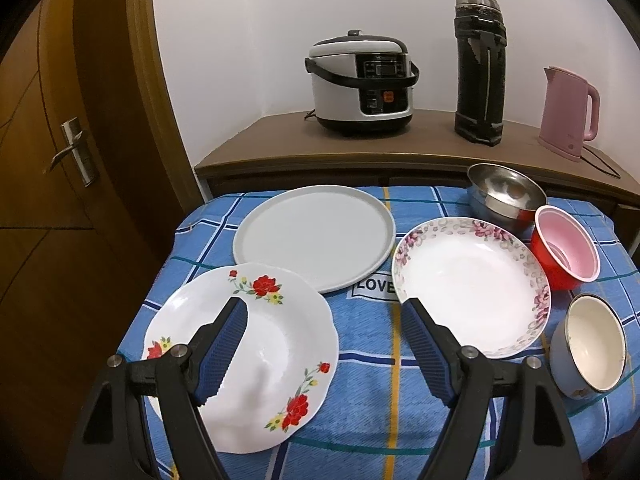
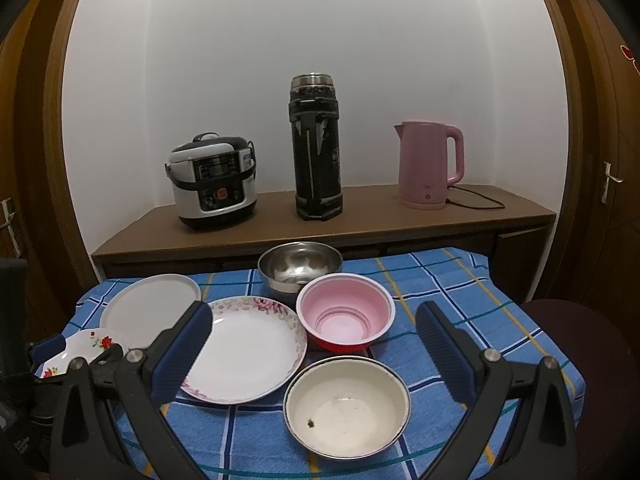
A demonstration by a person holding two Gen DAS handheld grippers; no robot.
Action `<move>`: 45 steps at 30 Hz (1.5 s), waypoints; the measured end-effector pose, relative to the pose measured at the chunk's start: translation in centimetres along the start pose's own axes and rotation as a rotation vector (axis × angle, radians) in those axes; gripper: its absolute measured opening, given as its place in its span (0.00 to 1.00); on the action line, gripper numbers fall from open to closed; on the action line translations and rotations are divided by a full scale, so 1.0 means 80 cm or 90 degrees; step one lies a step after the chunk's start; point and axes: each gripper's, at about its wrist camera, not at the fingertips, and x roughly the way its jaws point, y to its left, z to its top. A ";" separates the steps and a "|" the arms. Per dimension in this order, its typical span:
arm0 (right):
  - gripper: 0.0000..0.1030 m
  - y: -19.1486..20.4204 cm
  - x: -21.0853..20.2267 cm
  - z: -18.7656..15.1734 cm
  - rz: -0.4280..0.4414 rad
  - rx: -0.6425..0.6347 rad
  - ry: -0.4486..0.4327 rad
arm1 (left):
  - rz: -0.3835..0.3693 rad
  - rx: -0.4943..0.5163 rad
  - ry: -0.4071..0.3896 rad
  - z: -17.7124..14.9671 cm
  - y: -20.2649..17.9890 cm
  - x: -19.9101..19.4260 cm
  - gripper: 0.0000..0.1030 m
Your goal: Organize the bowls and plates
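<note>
On the blue checked tablecloth (image 1: 364, 360) lie a red-flower white plate (image 1: 276, 344), a flat grey plate (image 1: 312, 236) and a pink-flower deep plate (image 1: 468, 280). To the right stand a steel bowl (image 1: 504, 194), a red bowl with pink inside (image 1: 566, 244) and a blue enamel bowl (image 1: 588, 344). My left gripper (image 1: 326, 304) is open and empty, its left finger over the red-flower plate. My right gripper (image 2: 314, 312) is open and empty above the enamel bowl (image 2: 348, 404), with the red bowl (image 2: 346, 316), steel bowl (image 2: 300, 266) and pink-flower plate (image 2: 244, 348) ahead.
Behind the table a brown sideboard (image 2: 360, 220) carries a rice cooker (image 2: 212, 182), a black thermos (image 2: 316, 148) and a pink kettle (image 2: 430, 164) with its cord. A wooden door (image 1: 60, 160) is at the left. A dark chair seat (image 2: 580, 340) is at the right.
</note>
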 end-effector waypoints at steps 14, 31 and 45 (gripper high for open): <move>1.00 -0.037 0.006 0.003 -0.039 0.001 -0.003 | -0.043 0.026 0.002 0.011 -0.038 0.006 0.79; 0.82 -0.136 0.013 -0.027 -0.097 0.027 0.049 | -0.153 0.080 0.005 0.010 -0.088 -0.002 0.79; 0.45 -0.062 0.037 -0.034 0.131 0.022 0.111 | -0.124 0.000 0.023 0.016 -0.011 0.008 0.79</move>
